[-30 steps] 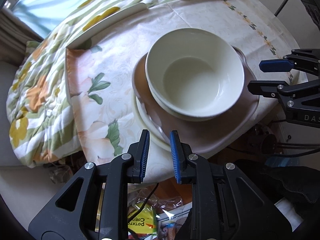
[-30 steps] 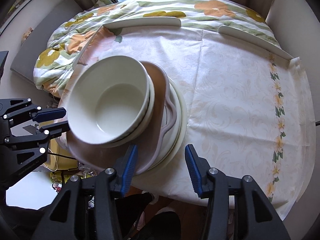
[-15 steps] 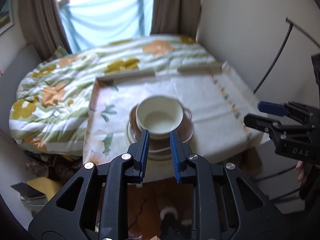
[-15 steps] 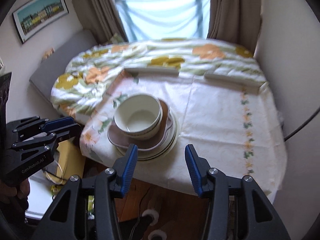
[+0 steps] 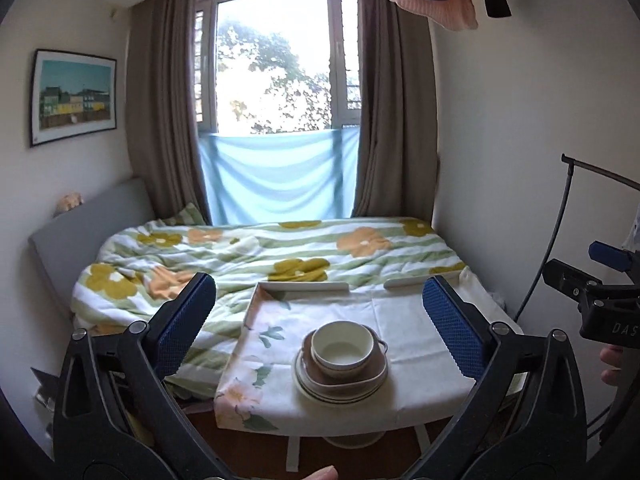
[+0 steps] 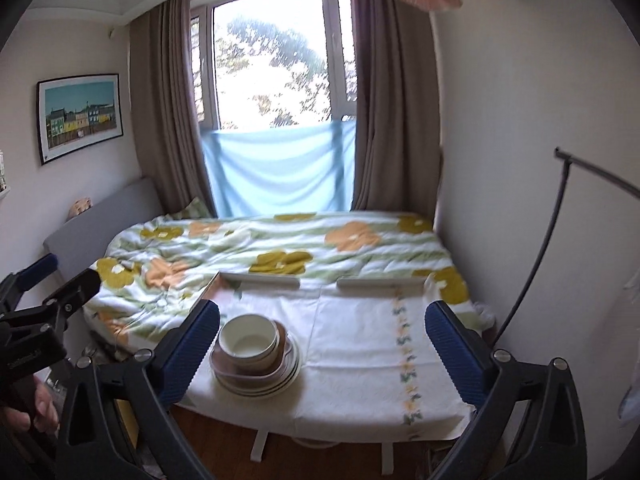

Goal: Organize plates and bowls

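A cream bowl (image 5: 341, 346) sits nested on a pinkish-brown dish (image 5: 352, 382), which rests on a stack of cream plates (image 5: 320, 394) near the front edge of the cloth-covered table (image 5: 404, 332). The same bowl (image 6: 248, 338), brown dish (image 6: 248, 374) and plates (image 6: 280, 386) show in the right wrist view. My left gripper (image 5: 320, 330) is wide open and empty, held well back from the table. My right gripper (image 6: 322, 350) is also wide open and empty, equally far back.
A bed with a flowered quilt (image 5: 248, 256) lies behind the table, under a curtained window (image 5: 276, 80). A thin black stand (image 5: 556, 232) leans by the right wall. Wooden floor and the table's white legs (image 5: 294, 452) show below.
Both grippers have pulled far back and up from the stack, so the whole room now shows. Both have opened wider; the left one was nearly shut before.
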Available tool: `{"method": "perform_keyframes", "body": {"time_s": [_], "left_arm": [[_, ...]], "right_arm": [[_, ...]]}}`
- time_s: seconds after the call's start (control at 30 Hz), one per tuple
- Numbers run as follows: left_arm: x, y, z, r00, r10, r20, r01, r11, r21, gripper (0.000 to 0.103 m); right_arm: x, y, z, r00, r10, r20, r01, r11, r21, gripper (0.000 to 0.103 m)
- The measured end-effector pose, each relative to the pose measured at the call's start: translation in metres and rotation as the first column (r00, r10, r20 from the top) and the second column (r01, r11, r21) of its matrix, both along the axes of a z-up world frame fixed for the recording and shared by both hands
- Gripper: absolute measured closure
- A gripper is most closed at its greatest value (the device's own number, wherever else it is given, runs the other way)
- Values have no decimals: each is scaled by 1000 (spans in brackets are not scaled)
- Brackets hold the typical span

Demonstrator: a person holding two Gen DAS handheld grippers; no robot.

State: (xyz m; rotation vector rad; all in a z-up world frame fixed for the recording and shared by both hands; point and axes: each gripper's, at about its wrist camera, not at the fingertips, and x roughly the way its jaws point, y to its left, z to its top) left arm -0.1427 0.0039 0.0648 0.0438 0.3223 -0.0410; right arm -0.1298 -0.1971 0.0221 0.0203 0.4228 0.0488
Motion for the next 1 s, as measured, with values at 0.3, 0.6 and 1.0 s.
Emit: {"method": "perform_keyframes", "body": {"time_s": [0.3, 0.6, 1.0], "left_arm": [[-24, 4, 13, 999, 17, 44, -16, 1000, -13, 0], [-28, 3, 15, 999, 13, 46, -12, 1000, -14, 0], [-29, 4, 13, 1000, 20, 24, -19, 1000, -11, 0]], "right_arm": [[-27, 3, 4, 998, -31, 59, 31, 999, -7, 1], [-35, 2, 6, 997, -49, 62, 49, 999, -7, 1], [-35, -3, 5, 998, -46, 51, 47, 999, -15, 1]]}}
